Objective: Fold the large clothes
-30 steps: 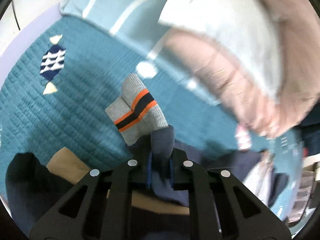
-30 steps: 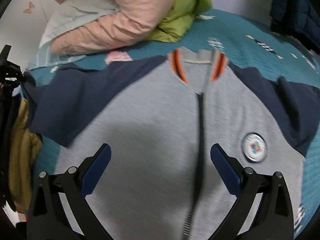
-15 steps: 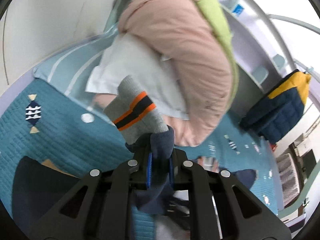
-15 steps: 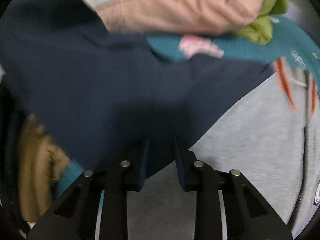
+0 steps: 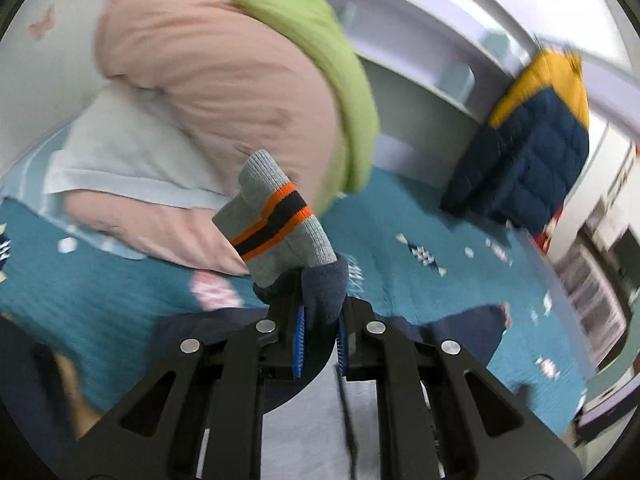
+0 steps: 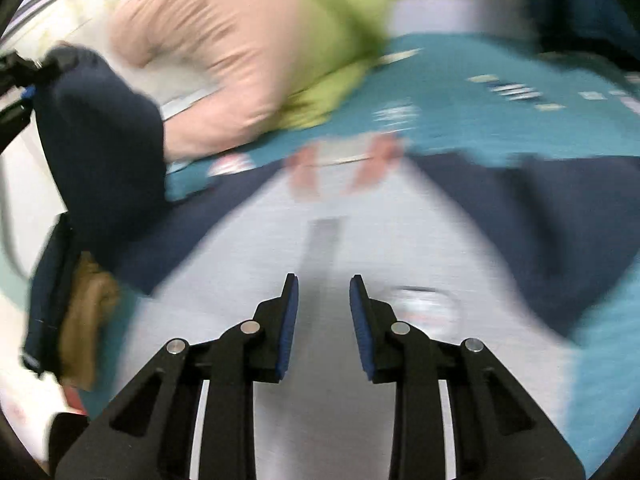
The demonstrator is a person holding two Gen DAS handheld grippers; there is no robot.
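A grey zip jacket with navy sleeves and an orange-striped collar lies spread on the teal quilt. My left gripper is shut on the end of one navy sleeve, whose grey cuff with orange and dark bands sticks up past the fingers. In the right wrist view that lifted sleeve hangs at the left from the left gripper. My right gripper hovers over the grey front near the zip; its jaws are opening, a narrow gap wide, nothing between them.
A pink and green duvet and a pale pillow are piled at the head of the bed. A navy and yellow puffer jacket hangs at the far right. Tan and dark clothes lie at the left bed edge.
My left gripper has lifted the sleeve and swung it right, over the jacket's body. My right gripper narrowed from wide open, swung over the navy sleeve, then came back over the grey front.
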